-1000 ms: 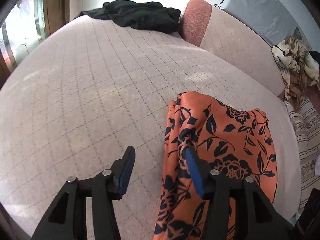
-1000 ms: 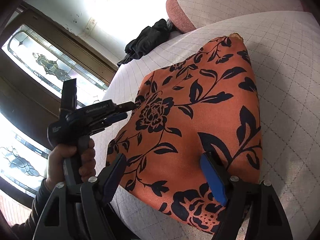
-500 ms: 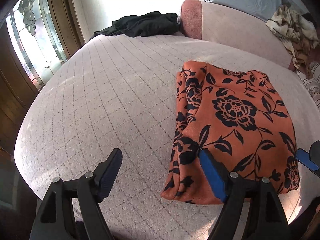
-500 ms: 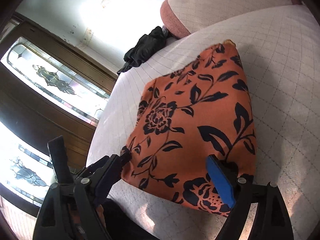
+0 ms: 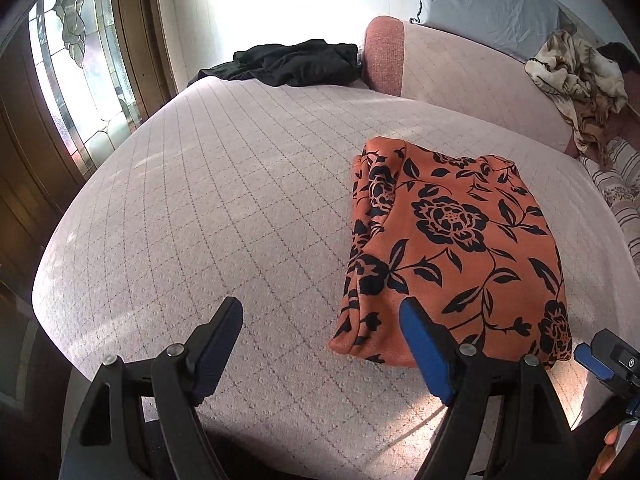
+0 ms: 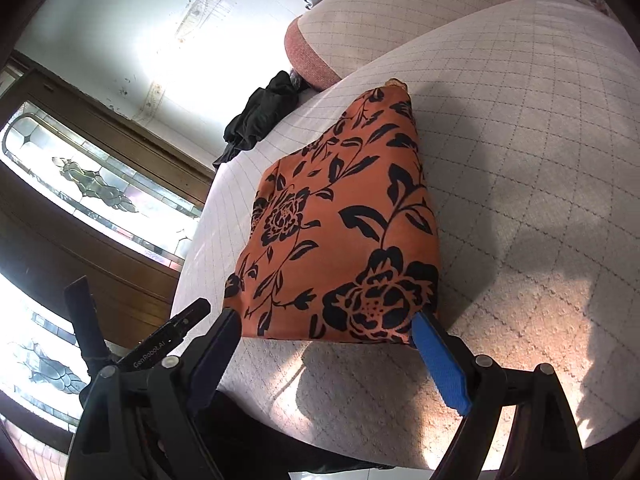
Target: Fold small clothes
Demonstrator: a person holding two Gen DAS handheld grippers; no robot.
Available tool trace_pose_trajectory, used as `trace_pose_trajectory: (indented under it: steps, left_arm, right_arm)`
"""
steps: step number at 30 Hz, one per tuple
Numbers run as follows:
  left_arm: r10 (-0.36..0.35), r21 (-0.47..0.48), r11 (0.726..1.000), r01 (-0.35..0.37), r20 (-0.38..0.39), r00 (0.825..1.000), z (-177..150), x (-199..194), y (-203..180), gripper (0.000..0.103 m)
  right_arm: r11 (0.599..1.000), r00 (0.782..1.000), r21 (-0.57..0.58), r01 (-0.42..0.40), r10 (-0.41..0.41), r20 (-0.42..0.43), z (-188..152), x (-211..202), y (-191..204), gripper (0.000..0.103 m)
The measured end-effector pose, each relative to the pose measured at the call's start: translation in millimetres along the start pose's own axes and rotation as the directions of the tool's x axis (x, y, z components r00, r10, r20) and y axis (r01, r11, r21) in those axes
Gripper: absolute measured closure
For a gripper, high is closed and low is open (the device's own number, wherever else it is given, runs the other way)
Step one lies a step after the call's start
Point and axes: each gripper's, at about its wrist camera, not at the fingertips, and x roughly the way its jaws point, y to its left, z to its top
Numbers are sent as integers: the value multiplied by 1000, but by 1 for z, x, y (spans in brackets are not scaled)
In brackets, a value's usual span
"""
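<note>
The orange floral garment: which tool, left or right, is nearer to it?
Right. The right tool sits open at the orange floral garment's near edge; the left tool is open beside its corner, mostly over bare quilt.

Both grippers angle downward, side by side — left gripper and right gripper spread wide, their jaws just opened further, nothing clamped between the fingers.

Folded orange floral garment lies flat on quilted cushion; left gripper spread wide — empty
</note>
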Motion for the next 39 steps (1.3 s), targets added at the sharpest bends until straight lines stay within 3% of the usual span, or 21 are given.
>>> trace_pose_trajectory:
  steps: [8,14,20,25,29,39]
  left_arm:
    - [-21,18,1000,21,-17,1000,-4,3,-2,22]
    - [-136,-11,991,135,-32,990,4,10,4,22]
    - [-259,-58,965,257,-34,965,44,35,8,21]
    - [-324,-127,941,315,-62,944,75,66,6,21]
    - [-330,-137,938,317,-83,940,82,83,1,21]
    - [-258,-49,966,254,-89,962,78,97,-4,21]
  right_arm:
    - [999,1000,35,6,-7,1,-8,-4,-17,14]
    - [998,1000,58,-10,10,0,-3,-4,-27,14]
    - [999,1000,36,-14,13,8,38,6,-29,14]
    - [1000,1000,23,6,-6,-18,79,29,-34,14]
    - [1000,999,19,19,-18,-49,96,45,-39,14]
    - [1000,994,13,26,-25,-102,102,70,-45,14]
